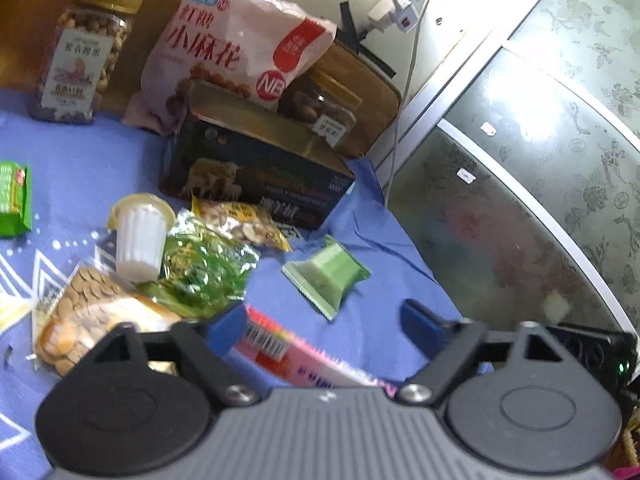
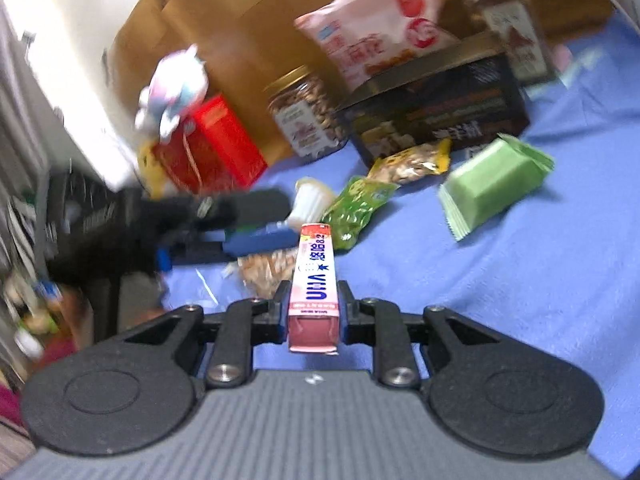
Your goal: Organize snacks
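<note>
Here the right gripper [image 2: 314, 308] clamps the pink candy box [image 2: 314, 280], lengthwise pointing forward; left gripper [image 1: 324, 328] wide open

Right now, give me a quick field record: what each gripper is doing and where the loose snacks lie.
right gripper: shut on pink candy box
left gripper: open, holding nothing
surface: blue cloth
green wrapped snack: alone on the cloth
white jelly cup: tipped among small packets
back row: black box, nut jar, pink bag
</note>
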The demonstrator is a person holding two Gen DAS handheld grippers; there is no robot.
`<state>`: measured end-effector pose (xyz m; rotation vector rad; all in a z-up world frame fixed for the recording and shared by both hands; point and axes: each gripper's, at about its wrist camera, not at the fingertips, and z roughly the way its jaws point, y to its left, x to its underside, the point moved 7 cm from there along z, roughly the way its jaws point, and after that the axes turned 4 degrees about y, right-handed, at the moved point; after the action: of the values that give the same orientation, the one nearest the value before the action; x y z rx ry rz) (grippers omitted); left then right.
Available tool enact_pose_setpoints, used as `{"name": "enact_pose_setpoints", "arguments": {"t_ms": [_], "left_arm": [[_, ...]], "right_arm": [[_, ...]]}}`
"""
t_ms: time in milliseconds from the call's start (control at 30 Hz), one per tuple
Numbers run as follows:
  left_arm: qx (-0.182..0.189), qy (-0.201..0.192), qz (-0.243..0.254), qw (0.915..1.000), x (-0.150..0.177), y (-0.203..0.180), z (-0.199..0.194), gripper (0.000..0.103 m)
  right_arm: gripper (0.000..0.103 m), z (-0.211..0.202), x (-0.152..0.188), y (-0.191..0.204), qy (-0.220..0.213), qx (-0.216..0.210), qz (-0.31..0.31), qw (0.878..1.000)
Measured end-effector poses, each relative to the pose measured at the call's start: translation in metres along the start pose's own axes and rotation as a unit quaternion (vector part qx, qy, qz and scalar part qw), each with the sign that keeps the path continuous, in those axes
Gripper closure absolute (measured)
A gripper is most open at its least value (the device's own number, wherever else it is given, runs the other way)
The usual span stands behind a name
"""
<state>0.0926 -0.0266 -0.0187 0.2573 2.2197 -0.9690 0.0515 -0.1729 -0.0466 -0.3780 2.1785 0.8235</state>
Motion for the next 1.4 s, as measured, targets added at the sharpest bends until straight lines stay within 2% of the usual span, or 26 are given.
{"name": "enact_pose_setpoints", "arguments": {"t_ms": [33, 100, 200, 267, 700, 733, 867, 933, 1133, 1267, 1400], "left_arm": [[0.005, 0.002, 0.001, 1.0, 0.0, -0.001, 0.0, 0.036], [0.008, 0.008, -0.003, 0.9999, 0.0, 0.0, 0.002, 0.036], [0.001, 0.011, 0.002, 0.9999, 0.002, 0.0, 0.005, 0.036], [0.005, 0.014, 0.006, 0.9999, 0.002, -0.002, 0.006, 0.042], [-0.01, 0.01, 0.015, 0.9998, 0.002, -0.002, 0.003, 0.042], [-0.012, 0.007, 0.017, 0.9998, 0.001, -0.002, 0.001, 0.038], [-0.022, -0.005, 0.012, 0.9997, -0.006, 0.004, -0.009, 0.037], [-0.025, -0.012, 0.002, 0.9996, -0.009, 0.01, -0.016, 0.03], [-0.019, -0.035, -0.038, 0.9985, -0.018, 0.035, -0.042, 0.027], [0.013, -0.037, -0.074, 0.9965, -0.019, 0.045, -0.049, 0.023], [0.035, -0.023, -0.07, 0.9967, -0.016, 0.036, -0.041, 0.023]], "right_arm": [[0.078, 0.002, 0.0, 0.002, 0.0, -0.003, -0.009, 1.0], [0.078, 0.003, 0.0, 0.005, -0.003, -0.009, -0.018, 1.0], [0.078, 0.005, 0.001, 0.01, -0.006, 0.008, -0.046, 0.999], [0.078, 0.005, 0.002, 0.011, -0.009, 0.013, -0.058, 0.998], [0.078, 0.007, 0.006, 0.014, -0.01, 0.032, -0.089, 0.995], [0.078, 0.007, 0.006, 0.014, -0.011, 0.033, -0.088, 0.996], [0.078, 0.003, 0.003, 0.016, -0.024, 0.047, -0.095, 0.994], [0.078, -0.003, -0.003, 0.014, -0.038, 0.033, -0.075, 0.996], [0.078, -0.012, -0.014, 0.009, -0.051, -0.02, -0.029, 0.998], [0.078, -0.013, -0.016, 0.011, -0.05, -0.045, -0.017, 0.998], [0.078, -0.014, -0.02, 0.016, -0.052, -0.069, -0.016, 0.996]]}}
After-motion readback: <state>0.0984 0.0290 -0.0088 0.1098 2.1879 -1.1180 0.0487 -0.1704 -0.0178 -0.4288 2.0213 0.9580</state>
